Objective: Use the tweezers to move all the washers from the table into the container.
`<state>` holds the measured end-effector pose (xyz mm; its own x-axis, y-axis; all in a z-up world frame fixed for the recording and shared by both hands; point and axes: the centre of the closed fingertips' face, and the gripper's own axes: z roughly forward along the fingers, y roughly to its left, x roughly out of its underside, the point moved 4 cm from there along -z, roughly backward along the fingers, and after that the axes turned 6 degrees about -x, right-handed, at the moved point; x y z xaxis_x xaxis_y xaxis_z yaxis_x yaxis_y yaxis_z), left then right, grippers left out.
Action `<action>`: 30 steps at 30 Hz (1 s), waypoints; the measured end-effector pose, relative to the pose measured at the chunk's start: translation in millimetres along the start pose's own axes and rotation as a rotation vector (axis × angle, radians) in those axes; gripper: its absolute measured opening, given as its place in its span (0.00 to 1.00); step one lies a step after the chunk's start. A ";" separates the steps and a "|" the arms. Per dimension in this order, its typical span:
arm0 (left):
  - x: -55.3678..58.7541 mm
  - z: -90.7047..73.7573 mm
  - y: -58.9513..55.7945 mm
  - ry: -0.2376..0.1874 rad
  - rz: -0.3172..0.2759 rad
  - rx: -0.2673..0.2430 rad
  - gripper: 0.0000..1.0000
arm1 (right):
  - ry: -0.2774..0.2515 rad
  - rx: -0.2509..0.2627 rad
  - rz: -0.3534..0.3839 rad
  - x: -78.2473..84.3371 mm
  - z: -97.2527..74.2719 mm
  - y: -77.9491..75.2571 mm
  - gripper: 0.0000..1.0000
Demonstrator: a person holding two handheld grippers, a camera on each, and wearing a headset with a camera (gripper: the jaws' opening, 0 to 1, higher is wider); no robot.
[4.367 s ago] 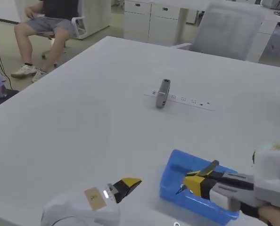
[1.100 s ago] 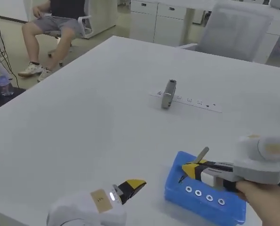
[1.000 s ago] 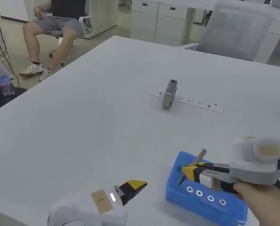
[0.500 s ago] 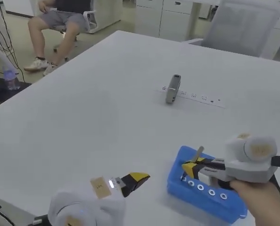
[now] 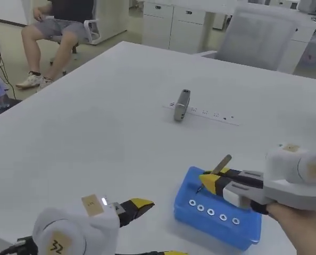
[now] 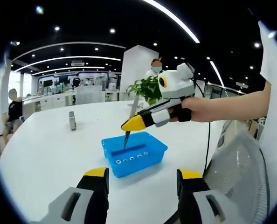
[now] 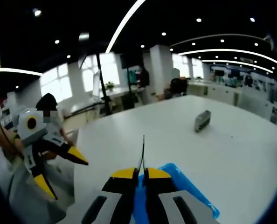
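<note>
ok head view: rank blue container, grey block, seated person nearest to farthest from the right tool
1. blue container, directly under the right tool
2. grey block, mid-table beyond it
3. seated person, far left, off the table

An open-plan office: a wide white table [image 5: 94, 133] with a socket strip [image 5: 207, 113], a grey swivel chair [image 5: 254, 37] at its far side, white drawer cabinets [image 5: 168, 24] beyond, and ceiling spotlights [image 6: 113, 31].

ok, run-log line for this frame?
right tongs: shut on thin metal tweezers, over blue plastic container | left tongs: open | metal washers: row inside container
</note>
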<state>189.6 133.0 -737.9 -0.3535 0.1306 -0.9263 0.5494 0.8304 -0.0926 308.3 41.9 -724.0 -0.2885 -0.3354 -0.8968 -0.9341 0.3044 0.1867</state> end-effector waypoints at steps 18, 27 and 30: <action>-9.7 12.1 -36.9 0.133 0.016 0.319 0.26 | 0.195 -0.149 -0.009 76.3 -44.0 56.1 0.04; -22.5 32.5 -59.3 0.152 0.036 0.482 0.14 | 0.353 -0.256 -0.151 109.0 -44.3 71.9 0.04; -26.6 35.6 -65.9 0.150 0.068 0.527 0.13 | 0.379 -0.270 -0.187 113.5 -44.0 78.1 0.04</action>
<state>189.8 55.5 -720.3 -0.3867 0.2825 -0.8779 0.8657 0.4392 -0.2400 193.4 -11.6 -793.6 -0.1198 -0.6776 -0.7256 -0.9839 -0.0168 0.1781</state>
